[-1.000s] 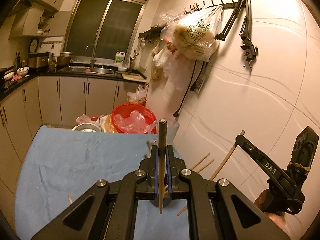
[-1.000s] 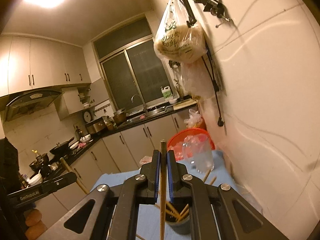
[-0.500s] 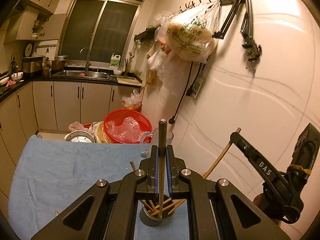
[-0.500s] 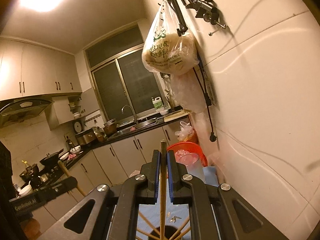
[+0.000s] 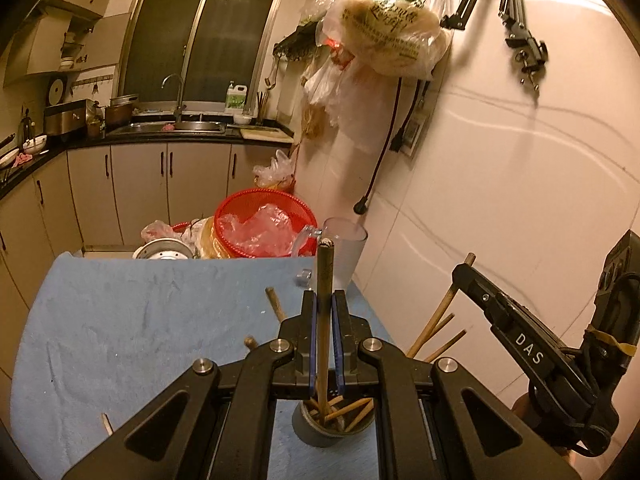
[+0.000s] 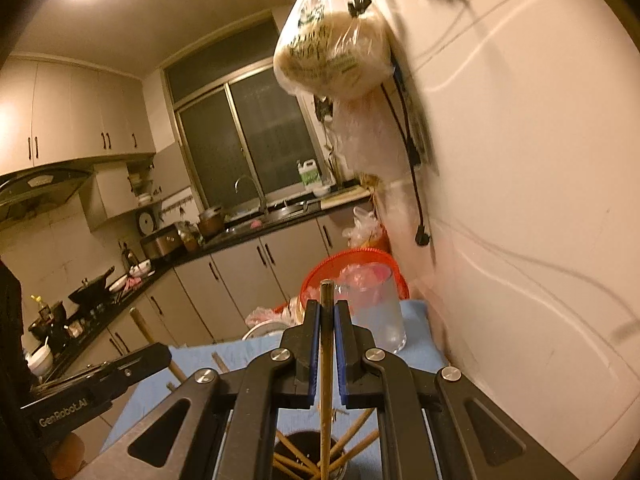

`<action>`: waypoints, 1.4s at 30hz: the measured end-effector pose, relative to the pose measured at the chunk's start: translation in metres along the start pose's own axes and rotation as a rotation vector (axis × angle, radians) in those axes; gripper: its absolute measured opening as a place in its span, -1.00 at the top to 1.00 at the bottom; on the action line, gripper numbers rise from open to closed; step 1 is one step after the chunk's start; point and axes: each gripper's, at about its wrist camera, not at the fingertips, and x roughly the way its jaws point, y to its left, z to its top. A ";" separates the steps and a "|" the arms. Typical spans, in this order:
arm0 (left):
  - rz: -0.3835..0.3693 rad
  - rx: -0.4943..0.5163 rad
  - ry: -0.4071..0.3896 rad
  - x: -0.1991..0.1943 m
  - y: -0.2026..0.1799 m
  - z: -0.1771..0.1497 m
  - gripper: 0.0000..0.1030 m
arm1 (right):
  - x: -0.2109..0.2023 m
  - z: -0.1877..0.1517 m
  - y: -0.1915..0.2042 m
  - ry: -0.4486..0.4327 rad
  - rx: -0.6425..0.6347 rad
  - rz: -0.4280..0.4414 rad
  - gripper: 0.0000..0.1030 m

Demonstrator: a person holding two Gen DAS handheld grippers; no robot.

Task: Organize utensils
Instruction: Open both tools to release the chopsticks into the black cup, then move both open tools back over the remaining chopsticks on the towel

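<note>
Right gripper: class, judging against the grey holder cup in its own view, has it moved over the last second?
Yes. The right gripper now sits over the grey holder cup, its chopstick pointing into it.

Home kitchen: sink (image 5: 182,125), cabinets (image 5: 140,188), range hood (image 6: 38,188).

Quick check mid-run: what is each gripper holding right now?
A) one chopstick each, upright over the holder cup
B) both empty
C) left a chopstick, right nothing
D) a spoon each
A: the left gripper and the right gripper each pinch one chopstick upright, lower ends reaching into the holder cup of chopsticks.
</note>
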 end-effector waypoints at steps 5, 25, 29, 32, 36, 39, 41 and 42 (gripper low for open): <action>0.006 -0.020 0.030 0.003 0.007 -0.005 0.85 | 0.005 -0.008 -0.004 0.054 0.029 0.017 0.81; 0.053 -0.094 -0.034 -0.086 0.060 -0.038 0.49 | -0.074 -0.044 0.032 0.044 0.027 0.132 0.53; 0.112 -0.135 -0.001 -0.098 0.092 -0.063 0.49 | -0.063 -0.086 0.053 0.152 -0.007 0.166 0.52; 0.149 -0.189 0.041 -0.102 0.123 -0.086 0.49 | -0.046 -0.124 0.068 0.245 -0.031 0.178 0.52; 0.188 -0.288 0.125 -0.095 0.164 -0.118 0.49 | -0.015 -0.173 0.081 0.380 -0.038 0.192 0.52; 0.207 -0.359 0.200 -0.083 0.194 -0.139 0.49 | 0.004 -0.199 0.085 0.448 -0.028 0.173 0.52; 0.218 -0.402 0.248 -0.073 0.208 -0.146 0.49 | 0.011 -0.210 0.086 0.488 -0.014 0.176 0.52; 0.214 -0.425 0.265 -0.067 0.214 -0.148 0.49 | 0.012 -0.213 0.086 0.493 -0.014 0.176 0.52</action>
